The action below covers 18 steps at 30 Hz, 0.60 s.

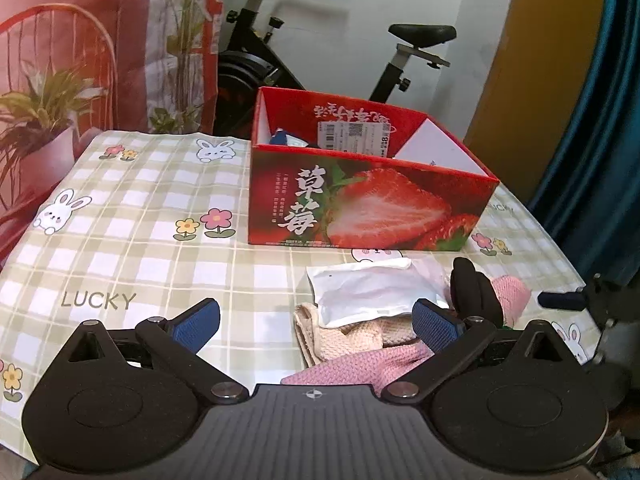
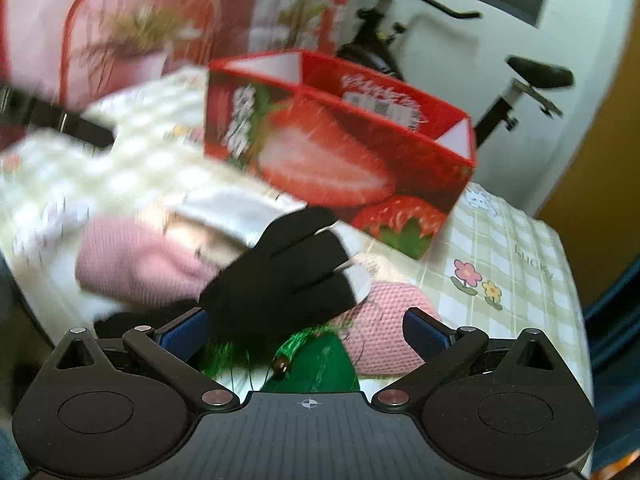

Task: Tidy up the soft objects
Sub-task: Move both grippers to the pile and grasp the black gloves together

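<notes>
Black glove (image 2: pixel 280 272) lies fingers-toward-box (image 2: pixel 340 152) just ahead of the right tongs (image 2: pixel 308 330), nearer than the left tongs (image 1: pixel 316 322); both gape empty.

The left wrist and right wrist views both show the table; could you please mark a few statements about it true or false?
1. The strawberry box stands open on the checked tablecloth. True.
2. The black glove lies inside the box. False: it lies on the pile before the box.
3. The left tongs are shut on the pink knit cloth. False: they are open and hold nothing.
4. A white pouch lies on the beige cloth. True.
5. The right tongs are open. True.
</notes>
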Tool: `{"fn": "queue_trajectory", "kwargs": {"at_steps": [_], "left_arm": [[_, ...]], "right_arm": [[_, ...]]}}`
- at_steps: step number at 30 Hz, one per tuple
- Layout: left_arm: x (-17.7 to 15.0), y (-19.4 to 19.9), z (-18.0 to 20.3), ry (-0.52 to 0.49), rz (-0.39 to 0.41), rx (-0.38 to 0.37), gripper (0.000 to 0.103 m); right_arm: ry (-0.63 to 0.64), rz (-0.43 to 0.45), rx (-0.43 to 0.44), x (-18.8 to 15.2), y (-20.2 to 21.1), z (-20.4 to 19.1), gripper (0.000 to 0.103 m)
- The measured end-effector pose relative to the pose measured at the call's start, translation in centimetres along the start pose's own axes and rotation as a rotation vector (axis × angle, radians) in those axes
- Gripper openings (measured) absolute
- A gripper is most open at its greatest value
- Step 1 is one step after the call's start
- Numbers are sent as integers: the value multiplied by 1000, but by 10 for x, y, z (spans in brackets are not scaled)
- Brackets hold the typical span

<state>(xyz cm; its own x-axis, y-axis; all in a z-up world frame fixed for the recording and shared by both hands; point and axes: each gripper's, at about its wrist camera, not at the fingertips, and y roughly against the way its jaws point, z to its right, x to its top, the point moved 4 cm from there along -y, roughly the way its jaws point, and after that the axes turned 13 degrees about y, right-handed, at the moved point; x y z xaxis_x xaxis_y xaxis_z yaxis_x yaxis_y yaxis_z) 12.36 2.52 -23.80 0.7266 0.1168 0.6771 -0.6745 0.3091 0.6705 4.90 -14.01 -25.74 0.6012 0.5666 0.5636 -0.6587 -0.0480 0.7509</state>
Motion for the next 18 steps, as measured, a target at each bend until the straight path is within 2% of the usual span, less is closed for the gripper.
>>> {"fn": "queue_trajectory", "kwargs": {"at_steps": [6,9,13,18], "left_arm": [[-3,-3,-2,27,-2,9,103],[-2,-5,-9,51,3,21,103],[1,-9,-15,69,4,35,103],[4,-14,-20,89,13,53,100]], "right_arm": [[177,-39,4,14,-29,-27,102],[198,-37,9,28,-44,-32,102],[107,-21,39,44,-59,-24,102],[-109,9,85,58,-72,-4,101]]}}
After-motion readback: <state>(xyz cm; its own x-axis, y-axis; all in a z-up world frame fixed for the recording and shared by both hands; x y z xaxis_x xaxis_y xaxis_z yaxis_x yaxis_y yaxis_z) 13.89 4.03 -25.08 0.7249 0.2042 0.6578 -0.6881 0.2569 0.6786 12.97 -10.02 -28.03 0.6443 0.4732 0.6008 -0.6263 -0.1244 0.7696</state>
